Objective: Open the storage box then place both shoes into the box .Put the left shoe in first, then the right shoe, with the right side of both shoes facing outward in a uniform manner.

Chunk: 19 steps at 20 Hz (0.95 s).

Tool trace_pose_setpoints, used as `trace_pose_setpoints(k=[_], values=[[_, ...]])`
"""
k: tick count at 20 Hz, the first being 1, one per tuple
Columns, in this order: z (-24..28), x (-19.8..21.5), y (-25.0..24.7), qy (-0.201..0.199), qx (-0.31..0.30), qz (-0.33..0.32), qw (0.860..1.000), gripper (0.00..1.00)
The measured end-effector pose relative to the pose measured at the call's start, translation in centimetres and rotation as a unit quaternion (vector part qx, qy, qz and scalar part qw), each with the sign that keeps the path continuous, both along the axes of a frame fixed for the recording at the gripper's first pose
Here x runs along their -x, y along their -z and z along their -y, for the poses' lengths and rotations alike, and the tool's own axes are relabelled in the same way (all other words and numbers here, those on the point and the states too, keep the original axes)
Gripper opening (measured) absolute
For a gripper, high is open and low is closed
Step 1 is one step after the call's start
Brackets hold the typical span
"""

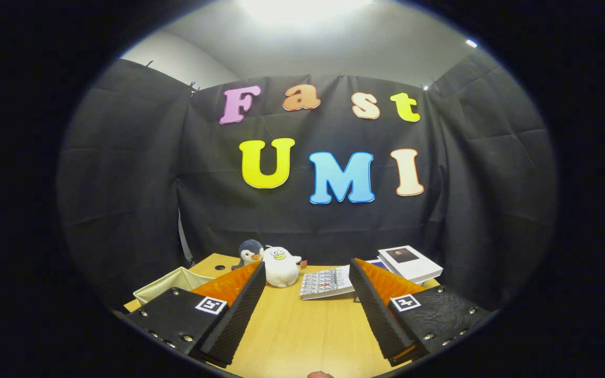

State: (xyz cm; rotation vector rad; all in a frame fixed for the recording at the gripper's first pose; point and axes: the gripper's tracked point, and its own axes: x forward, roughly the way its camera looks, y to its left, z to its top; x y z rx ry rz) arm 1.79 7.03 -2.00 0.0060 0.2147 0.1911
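Gaping wide over bare table (292,336), gripper (308,273) holds nothing; pale fabric box (168,286) sits open-topped just beyond its left finger, partly hidden

Gripper (308,273): two wedge fingers (239,310), inner faces ridged, outer sides ribbed. Each finger on dark block mount with textured top, small round screws along edges, one square black-and-white marker tag (211,305) per mount. Fingers spread wide, nothing between.

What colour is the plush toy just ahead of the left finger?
White plush toy, best in the gripper view; the gripper is open.
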Motion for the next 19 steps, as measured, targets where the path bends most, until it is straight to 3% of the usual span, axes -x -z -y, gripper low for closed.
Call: trace_pose_setpoints(k=[6, 19], values=[[2.4, -0.7, -1.9, 0.01, 0.012, 0.058, 0.998, 0.98], [4.1, -1.1, -2.5, 0.018, -0.007, 0.061, 0.998, 0.98]])
